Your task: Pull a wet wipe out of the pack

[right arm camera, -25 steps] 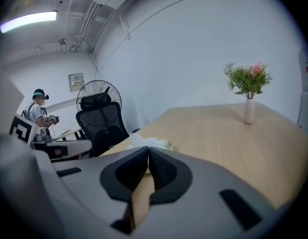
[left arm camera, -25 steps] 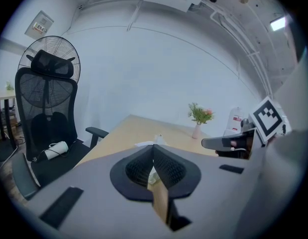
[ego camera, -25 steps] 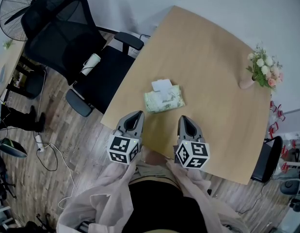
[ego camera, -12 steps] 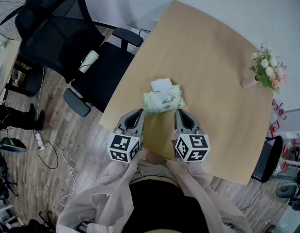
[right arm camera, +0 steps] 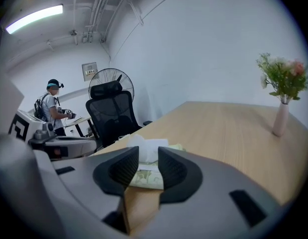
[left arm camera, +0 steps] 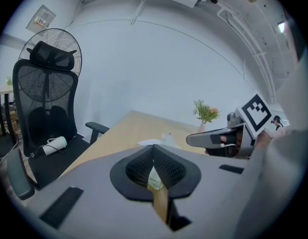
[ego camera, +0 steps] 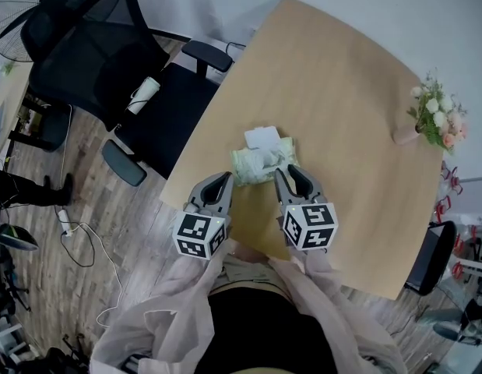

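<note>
While the right gripper, jaws just opened and empty, is framing the wipe at twelve o'clock, the left gripper, jaws together, should be pinning the pack.

Wipe pack on table, right gripper beside

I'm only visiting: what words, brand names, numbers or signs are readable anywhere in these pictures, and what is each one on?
Nothing here reads as clear words.
On the pack of wipes: a printed label, too small to read.
On the wall notice: lines of print, too blurred to read.
On the marker cubes: black-and-white square patterns only, no letters or numbers.
</note>
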Tool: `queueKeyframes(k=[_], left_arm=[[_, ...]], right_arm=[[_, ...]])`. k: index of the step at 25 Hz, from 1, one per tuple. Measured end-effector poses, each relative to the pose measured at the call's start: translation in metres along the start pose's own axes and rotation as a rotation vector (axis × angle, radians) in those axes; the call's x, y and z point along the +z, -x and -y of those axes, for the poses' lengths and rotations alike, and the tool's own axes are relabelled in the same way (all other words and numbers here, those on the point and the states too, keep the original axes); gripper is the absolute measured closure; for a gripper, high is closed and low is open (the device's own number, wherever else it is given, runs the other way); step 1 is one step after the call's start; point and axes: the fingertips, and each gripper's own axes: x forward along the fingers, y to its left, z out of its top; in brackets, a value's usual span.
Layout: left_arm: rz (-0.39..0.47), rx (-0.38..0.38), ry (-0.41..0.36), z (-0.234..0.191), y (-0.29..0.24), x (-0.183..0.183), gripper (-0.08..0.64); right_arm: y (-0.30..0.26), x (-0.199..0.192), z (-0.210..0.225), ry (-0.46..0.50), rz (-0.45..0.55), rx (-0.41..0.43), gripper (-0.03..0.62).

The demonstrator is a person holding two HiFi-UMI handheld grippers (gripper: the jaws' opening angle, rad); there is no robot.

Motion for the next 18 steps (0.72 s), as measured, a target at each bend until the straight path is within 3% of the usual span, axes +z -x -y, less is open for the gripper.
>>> queueKeyframes(k=[5,18], left_arm=[[-0.012,0.007,0.006,-0.006,-0.005,-0.002,0.549],[-0.046,0.016,0.009,-0.018,-0.017,-0.006,0.549]], right_arm=[[-0.015,0.003,0.001,0.046,-0.033,0.043,0.437],[-0.050,-0.002,-0.003,0.103,-0.097,0.127,0.439]])
